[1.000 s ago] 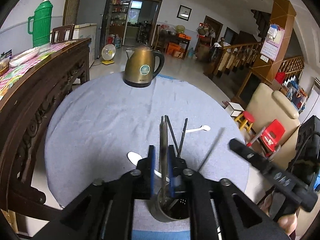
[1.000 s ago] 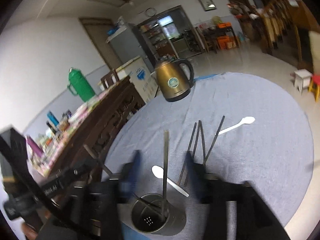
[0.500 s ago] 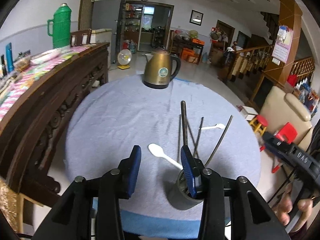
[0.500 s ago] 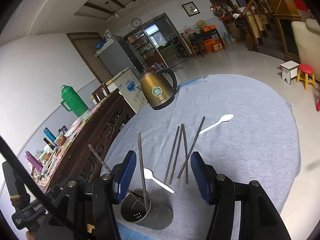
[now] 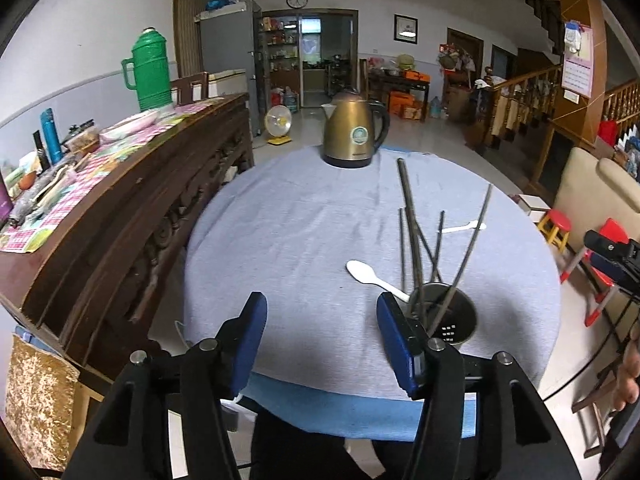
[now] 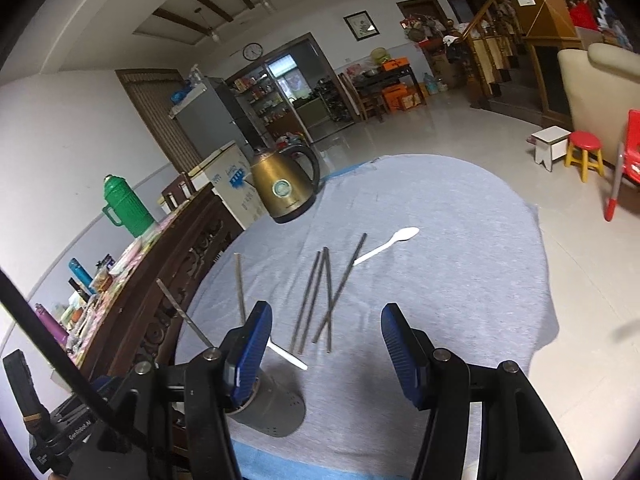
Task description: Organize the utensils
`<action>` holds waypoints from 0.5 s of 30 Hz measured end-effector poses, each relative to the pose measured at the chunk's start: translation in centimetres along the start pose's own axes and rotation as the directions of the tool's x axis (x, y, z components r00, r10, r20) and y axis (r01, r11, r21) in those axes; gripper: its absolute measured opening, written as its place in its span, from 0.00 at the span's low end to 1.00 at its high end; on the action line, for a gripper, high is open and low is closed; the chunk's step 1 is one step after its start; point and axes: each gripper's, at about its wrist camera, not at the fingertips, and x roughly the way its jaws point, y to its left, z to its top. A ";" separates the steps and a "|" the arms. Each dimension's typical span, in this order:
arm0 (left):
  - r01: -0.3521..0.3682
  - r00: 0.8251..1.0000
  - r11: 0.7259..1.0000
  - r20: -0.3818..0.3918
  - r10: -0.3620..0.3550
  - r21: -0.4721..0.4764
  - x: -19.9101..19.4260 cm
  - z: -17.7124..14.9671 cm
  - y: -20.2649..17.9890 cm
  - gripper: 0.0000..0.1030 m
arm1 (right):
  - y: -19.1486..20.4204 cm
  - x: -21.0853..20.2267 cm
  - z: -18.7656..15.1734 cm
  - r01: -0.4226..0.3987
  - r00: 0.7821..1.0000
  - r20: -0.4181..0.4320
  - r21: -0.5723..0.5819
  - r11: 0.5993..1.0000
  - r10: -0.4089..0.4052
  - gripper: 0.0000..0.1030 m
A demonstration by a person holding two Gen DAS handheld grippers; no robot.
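A grey metal utensil holder (image 5: 450, 318) stands near the table's front edge with two metal chopsticks (image 5: 409, 216) leaning in it; it also shows in the right wrist view (image 6: 272, 410). Several more chopsticks (image 6: 326, 294) lie on the grey cloth (image 6: 440, 280) beyond it. One white spoon (image 5: 370, 274) lies beside the holder, another white spoon (image 6: 390, 242) farther back. My left gripper (image 5: 320, 336) is open and empty, left of the holder. My right gripper (image 6: 324, 350) is open and empty, above the cloth near the lying chopsticks.
A brass kettle (image 5: 354, 134) stands at the table's far edge. A dark wooden sideboard (image 5: 120, 200) with a green thermos (image 5: 149, 70) and clutter runs along the left. Stools (image 6: 584, 152) and a sofa stand on the floor to the right.
My left gripper has opened, letting go of a chopstick that now leans in the holder, and has drawn back to the left. My right gripper has risen and pulled back.
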 end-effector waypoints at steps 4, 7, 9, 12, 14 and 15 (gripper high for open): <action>-0.030 0.999 0.999 0.020 0.029 0.032 0.1 -0.6 0.0 0.60 | 0.3 -0.4 0.1 0.009 1.000 0.015 -0.012 1.000 -0.009 0.58; -0.023 1.000 0.999 0.011 0.023 0.038 0.4 -0.7 0.3 0.60 | 1.0 -0.5 0.5 0.011 0.999 0.031 -0.023 1.000 -0.010 0.58; -0.022 1.000 0.999 0.012 0.021 0.031 0.5 -0.7 0.8 0.60 | 1.8 -0.5 0.9 0.016 0.999 0.042 -0.035 0.999 -0.015 0.58; -0.028 0.999 0.999 0.022 0.028 0.017 0.5 -0.6 1.7 0.61 | 2.7 -0.4 1.5 0.017 0.998 0.056 -0.043 0.999 -0.014 0.58; -0.025 1.000 1.000 0.017 0.025 -0.002 0.6 -0.7 2.4 0.62 | 3.2 -0.3 1.8 0.020 0.998 0.059 -0.049 0.999 -0.017 0.59; -0.023 1.000 1.000 0.013 0.023 -0.010 0.7 -0.8 2.7 0.63 | 3.5 -0.1 1.9 0.023 0.998 0.058 -0.052 0.998 -0.020 0.59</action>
